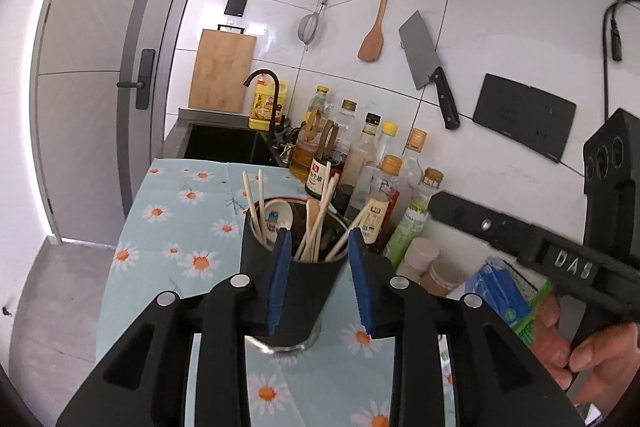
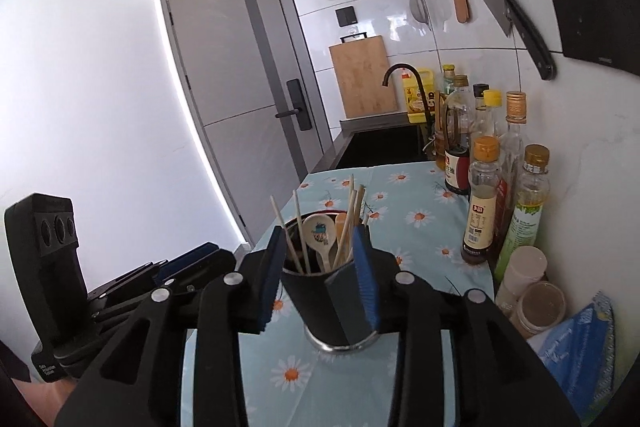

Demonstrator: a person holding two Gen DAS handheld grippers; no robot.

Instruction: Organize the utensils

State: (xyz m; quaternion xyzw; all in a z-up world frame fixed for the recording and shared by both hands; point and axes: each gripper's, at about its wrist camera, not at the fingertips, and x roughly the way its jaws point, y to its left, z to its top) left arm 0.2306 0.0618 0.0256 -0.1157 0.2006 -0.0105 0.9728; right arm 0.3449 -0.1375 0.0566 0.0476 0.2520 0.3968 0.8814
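A black utensil holder (image 1: 298,291) (image 2: 324,303) stands on the daisy tablecloth (image 1: 172,239) (image 2: 420,227). It holds several chopsticks (image 1: 256,203) (image 2: 300,243), a white ceramic spoon (image 1: 274,219) (image 2: 320,233) and a wooden spoon (image 1: 311,215). My left gripper (image 1: 320,281) is open, blue pads on either side of the holder, empty. My right gripper (image 2: 320,281) is open too, also framing the holder, empty. The right gripper's body (image 1: 560,259) shows at the right of the left wrist view. The left gripper's body (image 2: 80,287) shows at the left of the right wrist view.
Several sauce and oil bottles (image 1: 384,187) (image 2: 500,195) line the tiled wall. Jars (image 2: 536,303) and a blue packet (image 2: 576,351) sit nearer. A sink (image 1: 228,143) with a black tap lies beyond. A cleaver (image 1: 428,67), wooden spatula (image 1: 374,27) and strainer hang on the wall.
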